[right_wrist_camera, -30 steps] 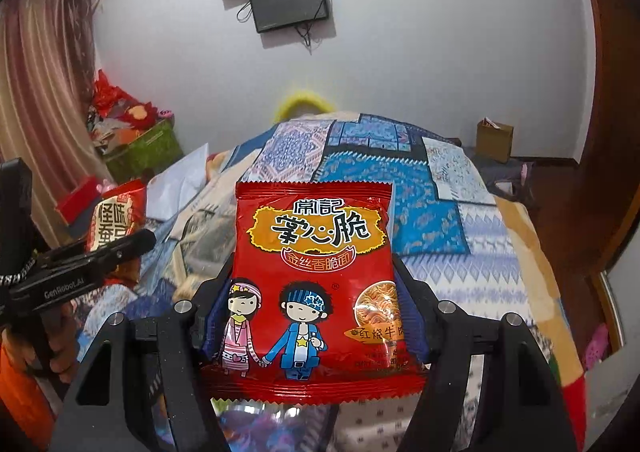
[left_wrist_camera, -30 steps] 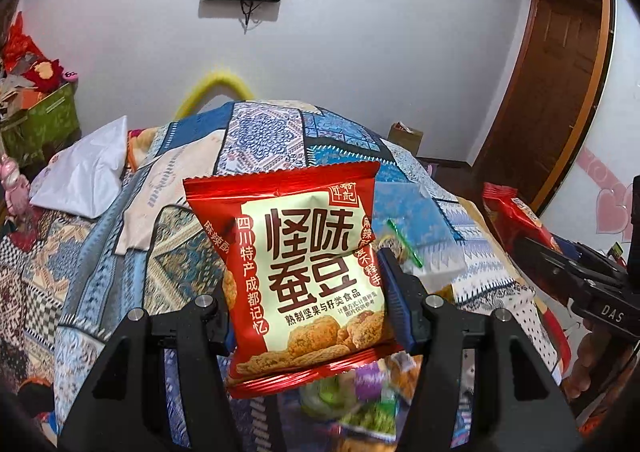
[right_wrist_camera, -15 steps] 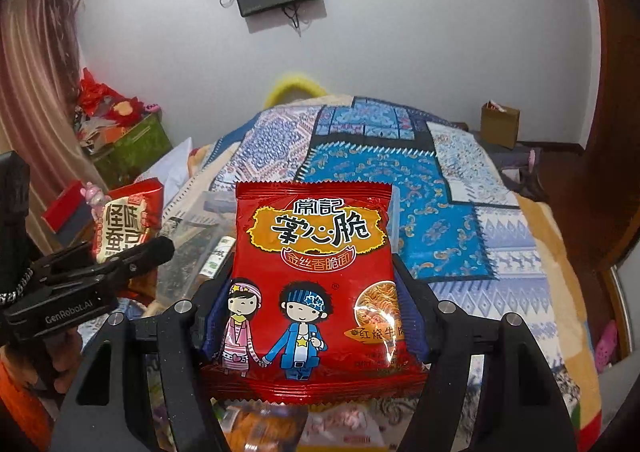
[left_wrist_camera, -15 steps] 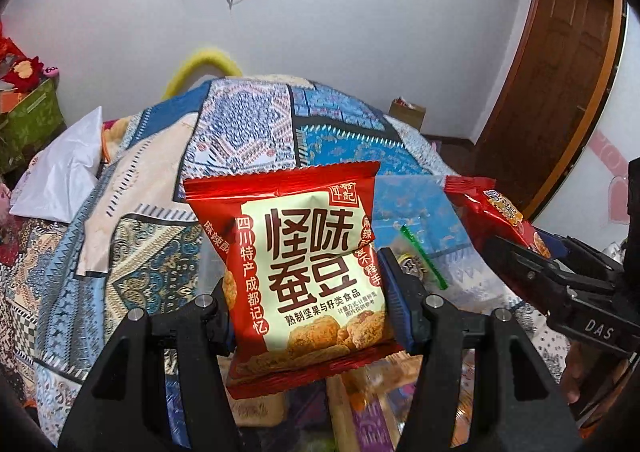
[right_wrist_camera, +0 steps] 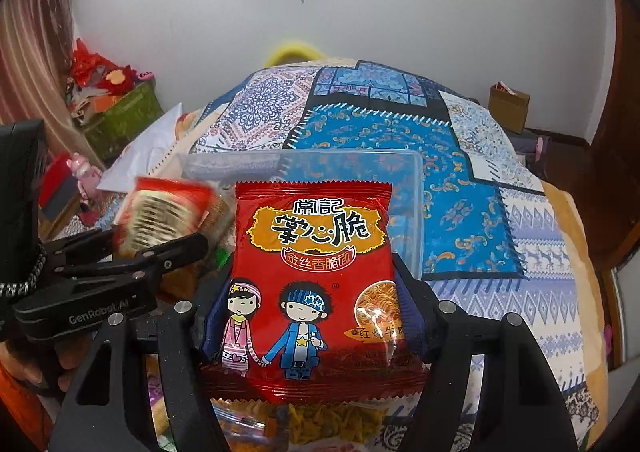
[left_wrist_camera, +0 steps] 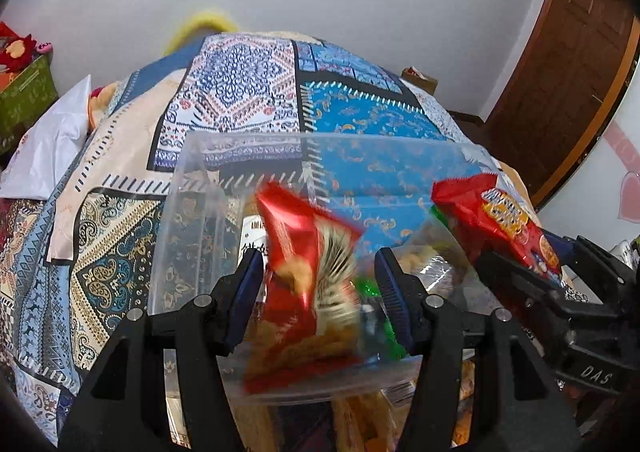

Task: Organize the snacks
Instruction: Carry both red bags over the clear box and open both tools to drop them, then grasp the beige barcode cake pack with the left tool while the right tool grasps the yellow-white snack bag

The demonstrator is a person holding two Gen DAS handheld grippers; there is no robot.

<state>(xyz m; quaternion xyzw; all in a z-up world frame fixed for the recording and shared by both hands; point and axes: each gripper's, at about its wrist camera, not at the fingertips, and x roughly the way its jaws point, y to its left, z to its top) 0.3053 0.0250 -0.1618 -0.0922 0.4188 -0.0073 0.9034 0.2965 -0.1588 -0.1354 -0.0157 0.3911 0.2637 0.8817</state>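
My left gripper (left_wrist_camera: 320,272) is open over a clear plastic bin (left_wrist_camera: 192,188). The red-and-cream bean snack packet (left_wrist_camera: 312,284) is blurred, loose between the fingers and tipping into the bin. My right gripper (right_wrist_camera: 304,308) is shut on a red crispy-noodle packet (right_wrist_camera: 312,284) with two cartoon children, held upright just above the bin's near side (right_wrist_camera: 408,180). The left gripper (right_wrist_camera: 132,272) and the blurred bean packet (right_wrist_camera: 164,216) show at the left of the right wrist view. The right gripper (left_wrist_camera: 560,292) with its red packet (left_wrist_camera: 496,220) shows at the right of the left wrist view.
The bin sits on a bed with a blue patchwork quilt (left_wrist_camera: 248,76). More snack packets (right_wrist_camera: 328,420) lie below the grippers and inside the bin. A white pillow (left_wrist_camera: 52,140) and green box (left_wrist_camera: 24,92) are left; a wooden door (left_wrist_camera: 568,64) is right.
Both grippers have moved forward over the clear bin. My left gripper has opened and the bean packet has slipped free, falling blurred into the bin. The right gripper keeps its noodle packet.
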